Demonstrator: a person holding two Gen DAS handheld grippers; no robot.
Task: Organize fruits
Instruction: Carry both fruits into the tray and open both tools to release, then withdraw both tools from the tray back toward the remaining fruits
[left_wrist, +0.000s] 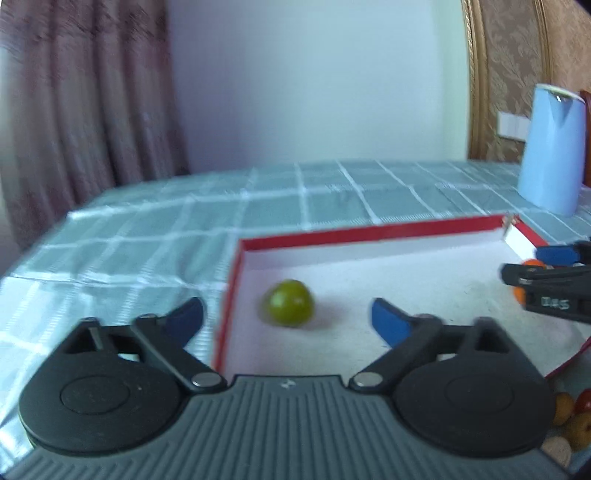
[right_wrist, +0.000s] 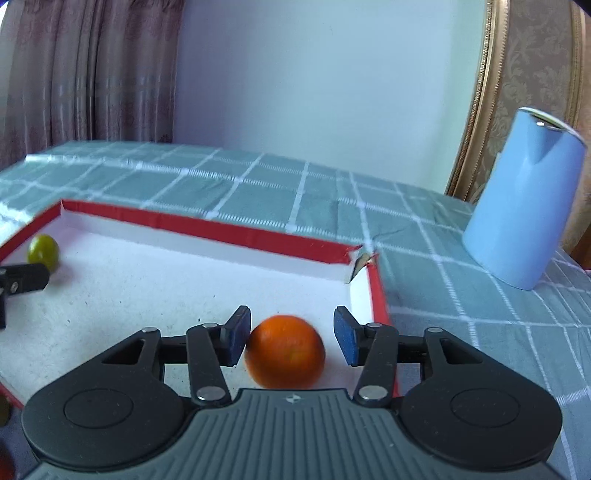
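- Your right gripper is open around the orange fruit, which sits on the floor of the red-rimmed box near its right wall; one pad looks touching, the other apart. Lift straight up, so you don't nudge it.
- Your left gripper is wide open and empty; the green fruit lies just ahead between its fingers, near the box's left wall.

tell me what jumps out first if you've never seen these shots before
The red-rimmed white box on the checked cloth grabs the eye, with an orange fruit near its right corner, sitting between the open fingers of the right gripper. A green fruit lies near the box's left wall, ahead of the open left gripper. A pale blue jug stands outside the box at right.
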